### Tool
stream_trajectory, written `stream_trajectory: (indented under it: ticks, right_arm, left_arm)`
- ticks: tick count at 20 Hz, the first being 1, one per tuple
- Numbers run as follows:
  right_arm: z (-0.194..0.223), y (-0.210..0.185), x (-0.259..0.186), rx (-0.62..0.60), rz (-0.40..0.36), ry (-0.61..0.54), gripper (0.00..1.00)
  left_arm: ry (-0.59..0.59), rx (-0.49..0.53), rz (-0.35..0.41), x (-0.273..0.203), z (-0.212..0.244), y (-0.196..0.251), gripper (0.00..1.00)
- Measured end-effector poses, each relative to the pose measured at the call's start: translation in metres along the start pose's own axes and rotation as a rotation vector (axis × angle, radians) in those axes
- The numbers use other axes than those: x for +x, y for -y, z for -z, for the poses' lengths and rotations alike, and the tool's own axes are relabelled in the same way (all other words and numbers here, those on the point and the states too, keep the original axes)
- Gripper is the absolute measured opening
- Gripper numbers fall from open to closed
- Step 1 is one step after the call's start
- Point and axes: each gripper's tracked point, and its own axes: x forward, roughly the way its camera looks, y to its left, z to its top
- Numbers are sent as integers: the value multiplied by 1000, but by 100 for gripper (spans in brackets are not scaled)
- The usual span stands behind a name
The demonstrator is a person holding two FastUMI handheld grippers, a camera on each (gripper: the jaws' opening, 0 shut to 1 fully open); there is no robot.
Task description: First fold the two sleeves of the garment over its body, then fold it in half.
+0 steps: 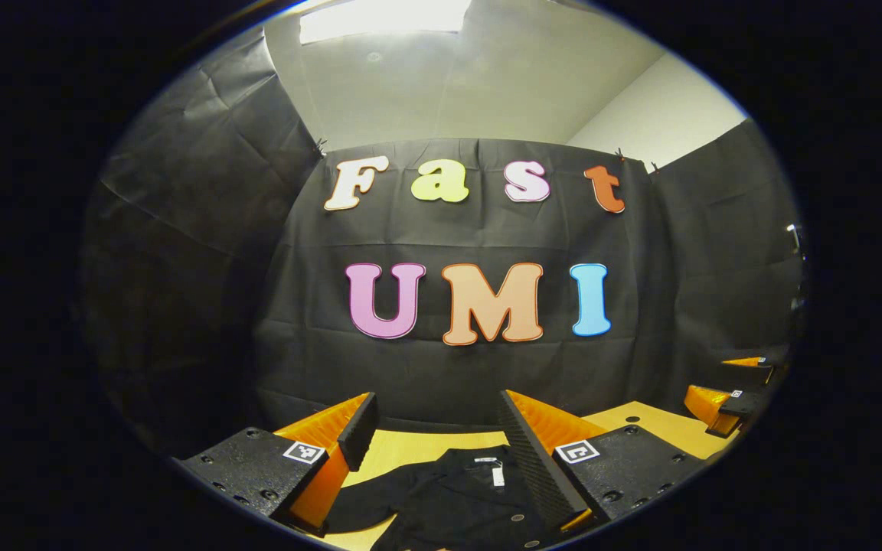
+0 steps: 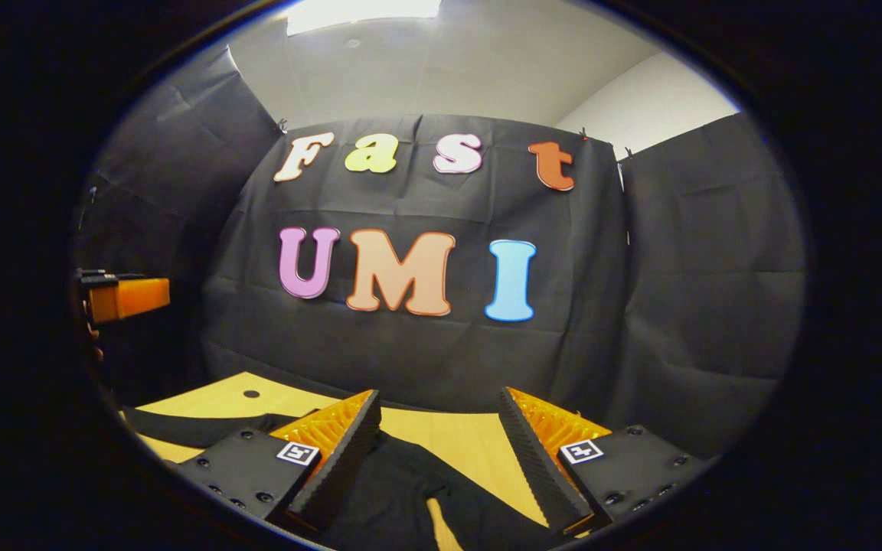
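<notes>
In the left gripper view, the left gripper (image 1: pixel 433 432) is hovering with its jaws spread wide, gripping nothing, above a black garment (image 1: pixel 456 490) lying on a wooden table (image 1: pixel 640 421). In the right gripper view, the right gripper (image 2: pixel 439 428) is likewise gaping wide and empty over the garment's dark sleeve (image 2: pixel 403 490), spread across the tabletop.

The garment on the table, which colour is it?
Black. The garment shows best in the left gripper view.
</notes>
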Motion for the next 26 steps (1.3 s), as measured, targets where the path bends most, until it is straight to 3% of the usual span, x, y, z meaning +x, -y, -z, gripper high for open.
stream_trajectory:
  ticks: [7, 11, 20, 26]
  right_arm:
    - [78, 78, 18, -72, 93, -197, 98]
    - [149, 123, 15, -97, 127, -363, 99]
    - [280, 159, -21, -1, 104, -744, 100]
    - [322, 153, -41, 43, 49, -871, 99]
  left_arm:
    - [-13, 9, 2, 7, 6, 13, 92]
    - [-29, 27, -4, 14, 11, 25, 92]
    - [-49, 47, -1, 17, 18, 56, 92]
    - [-60, 71, 0, 14, 24, 82, 92]
